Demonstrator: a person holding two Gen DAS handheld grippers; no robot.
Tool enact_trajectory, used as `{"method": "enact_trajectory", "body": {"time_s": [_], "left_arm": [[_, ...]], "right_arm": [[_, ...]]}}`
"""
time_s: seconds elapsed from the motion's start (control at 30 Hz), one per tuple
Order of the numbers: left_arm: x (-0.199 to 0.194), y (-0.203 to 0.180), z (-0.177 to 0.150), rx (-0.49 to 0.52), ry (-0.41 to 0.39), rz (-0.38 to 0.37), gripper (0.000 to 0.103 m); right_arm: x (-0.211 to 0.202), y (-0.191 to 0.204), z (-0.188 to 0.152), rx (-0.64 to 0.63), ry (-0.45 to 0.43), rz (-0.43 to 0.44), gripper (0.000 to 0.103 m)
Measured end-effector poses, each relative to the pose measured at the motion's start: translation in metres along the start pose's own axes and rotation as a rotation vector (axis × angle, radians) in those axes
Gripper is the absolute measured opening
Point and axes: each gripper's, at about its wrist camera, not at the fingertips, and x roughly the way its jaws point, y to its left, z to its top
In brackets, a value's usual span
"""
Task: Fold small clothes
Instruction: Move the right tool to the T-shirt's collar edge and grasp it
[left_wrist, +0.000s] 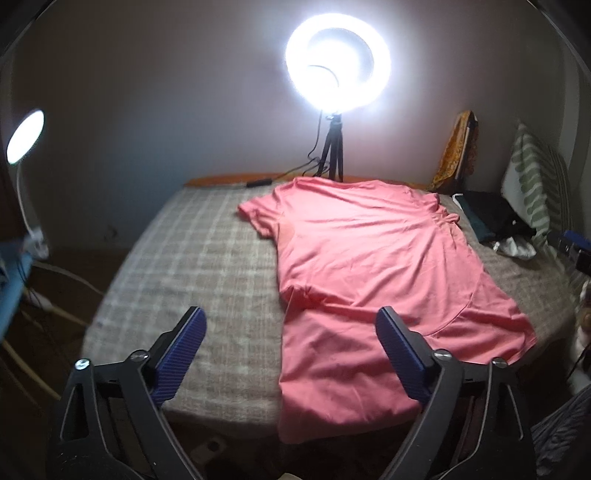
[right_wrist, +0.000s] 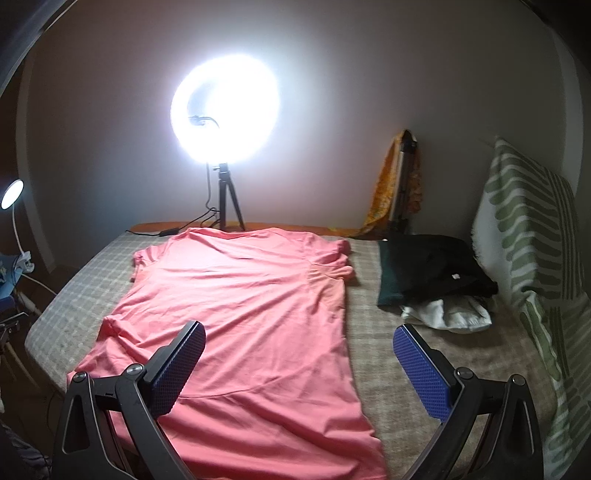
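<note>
We see pink shirt (left_wrist: 369, 266) spread flat on bed (left_wrist: 207, 258), unfolded; left gripper (left_wrist: 291, 325), right gripper (right_wrist: 299, 339) gaping, empty.

Pink T-shirt (right_wrist: 236, 314) spread flat on checked bedcover (right_wrist: 388, 347); right gripper (right_wrist: 299, 332) held above, jaws wide apart, nothing between; dark clothes (right_wrist: 436, 273) piled beside.
</note>
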Motion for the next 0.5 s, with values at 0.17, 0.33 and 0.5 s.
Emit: {"method": "enact_trajectory", "body": {"time_s": [0.17, 0.33, 0.5], "left_arm": [[0.015, 0.025, -0.012, -0.072, 0.057, -0.050, 0.078], [0.028, 0.043, -0.028, -0.151, 0.133, -0.121, 0.068], [0.041, 0.043, -0.050, -0.156, 0.211, -0.172, 0.058]], "right_arm": [[0.006, 0.018, 0.004, -0.022, -0.014, 0.067, 0.103], [0.017, 0.033, 0.011, -0.028, 0.003, 0.139, 0.103], [0.036, 0.053, 0.025, -0.084, 0.038, 0.176, 0.102]]}}
